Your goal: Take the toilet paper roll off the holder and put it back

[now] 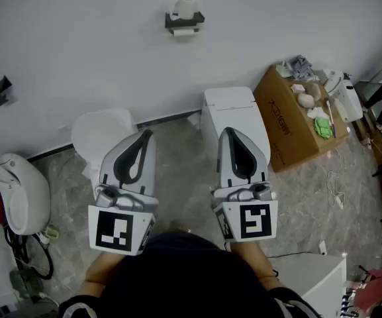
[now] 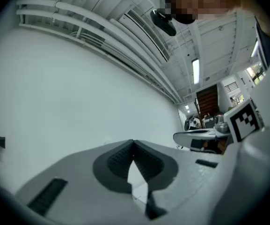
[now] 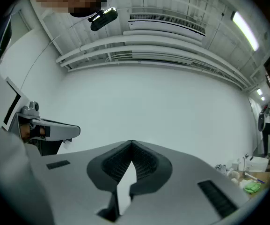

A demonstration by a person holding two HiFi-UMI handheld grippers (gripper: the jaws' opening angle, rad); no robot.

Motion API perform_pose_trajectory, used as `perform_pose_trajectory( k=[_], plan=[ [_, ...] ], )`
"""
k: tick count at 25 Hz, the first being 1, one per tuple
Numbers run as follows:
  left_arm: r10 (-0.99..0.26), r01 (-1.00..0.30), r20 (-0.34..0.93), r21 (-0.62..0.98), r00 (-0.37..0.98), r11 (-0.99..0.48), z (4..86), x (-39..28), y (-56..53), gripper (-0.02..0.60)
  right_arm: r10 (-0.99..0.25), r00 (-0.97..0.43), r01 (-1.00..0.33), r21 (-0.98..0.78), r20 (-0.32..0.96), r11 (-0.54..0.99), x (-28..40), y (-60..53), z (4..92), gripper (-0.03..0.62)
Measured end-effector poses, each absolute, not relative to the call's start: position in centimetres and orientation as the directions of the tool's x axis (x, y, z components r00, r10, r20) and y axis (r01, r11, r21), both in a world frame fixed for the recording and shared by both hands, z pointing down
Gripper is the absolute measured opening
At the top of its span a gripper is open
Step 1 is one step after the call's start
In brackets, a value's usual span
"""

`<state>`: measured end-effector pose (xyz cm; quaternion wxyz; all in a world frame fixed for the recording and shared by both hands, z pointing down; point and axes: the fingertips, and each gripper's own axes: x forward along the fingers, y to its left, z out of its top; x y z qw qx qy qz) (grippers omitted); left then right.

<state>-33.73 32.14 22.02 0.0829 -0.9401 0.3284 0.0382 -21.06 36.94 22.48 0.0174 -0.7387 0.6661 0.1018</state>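
Left tongs (image 1: 149, 134) and right tongs (image 1: 232, 130) are closed, empty; distant toilet paper roll (image 1: 185, 7) looks indistinct on holder (image 1: 184, 22).

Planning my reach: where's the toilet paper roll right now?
Head view, top centre: the toilet paper roll sits on its black holder, mounted on the white wall.

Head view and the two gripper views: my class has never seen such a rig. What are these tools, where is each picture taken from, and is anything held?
A person holds a two-jaw tool in each hand: the left gripper and the right gripper. The head view looks down from the person's head. Each gripper view rides on one tool, looking along its jaws. Both pairs of jaws are shut on nothing. The toilet paper roll sits on its holder on the wall, apart from both tools. A cardboard box stands on the floor.
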Motion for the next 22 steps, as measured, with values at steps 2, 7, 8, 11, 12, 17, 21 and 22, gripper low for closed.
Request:
perform_pose_trajectory(
  k=[2, 7, 8, 11, 12, 17, 21, 22],
  plan=[
    [-0.611, -0.621, -0.112, -0.13, 0.784, -0.773, 22.6, -33.3, 32.9, 0.0, -0.979, 0.088, -0.989, 0.104, -0.182, -0.108, -20.9, 37.6, 22.7, 0.015],
    [-0.593, -0.616, -0.174, -0.144, 0.786, -0.775, 22.3, -32.5, 34.3, 0.001, -0.979, 0.066, -0.995, 0.061, -0.194, -0.079, -20.6, 38.4, 23.2, 0.015],
    [-0.597, -0.619, -0.169, -0.147, 0.784, -0.771, 22.4, -32.5, 34.2, 0.001, -0.979, 0.063, -0.995, 0.059, -0.193, -0.076, -20.6, 38.4, 23.2, 0.015],
    [-0.607, -0.612, -0.081, -0.121, 0.79, -0.781, 23.7, -32.1, 33.9, 0.002, -0.982, 0.052, -0.997, 0.05, -0.183, -0.062, -20.3, 38.2, 23.4, 0.015],
    [-0.602, -0.607, -0.078, -0.12, 0.795, -0.786, 23.8, -31.8, 33.8, 0.003, -0.983, 0.048, -0.997, 0.049, -0.177, -0.058, -20.2, 38.1, 23.5, 0.015],
    [-0.593, -0.6, -0.091, -0.129, 0.8, -0.79, 24.2, -30.9, 32.2, 0.028, -0.988, 0.037, -0.997, 0.064, -0.152, -0.047, -19.7, 36.6, 24.4, 0.015],
    [-0.595, -0.602, -0.094, -0.117, 0.798, -0.789, 24.5, -29.7, 29.7, 0.103, -0.988, 0.045, -0.996, 0.07, -0.145, -0.056, -18.5, 34.7, 24.7, 0.015],
    [-0.593, -0.6, -0.094, -0.118, 0.8, -0.791, 24.5, -29.3, 28.9, 0.115, -0.988, 0.049, -0.996, 0.071, -0.145, -0.06, -18.0, 34.1, 24.7, 0.015]
  ],
)
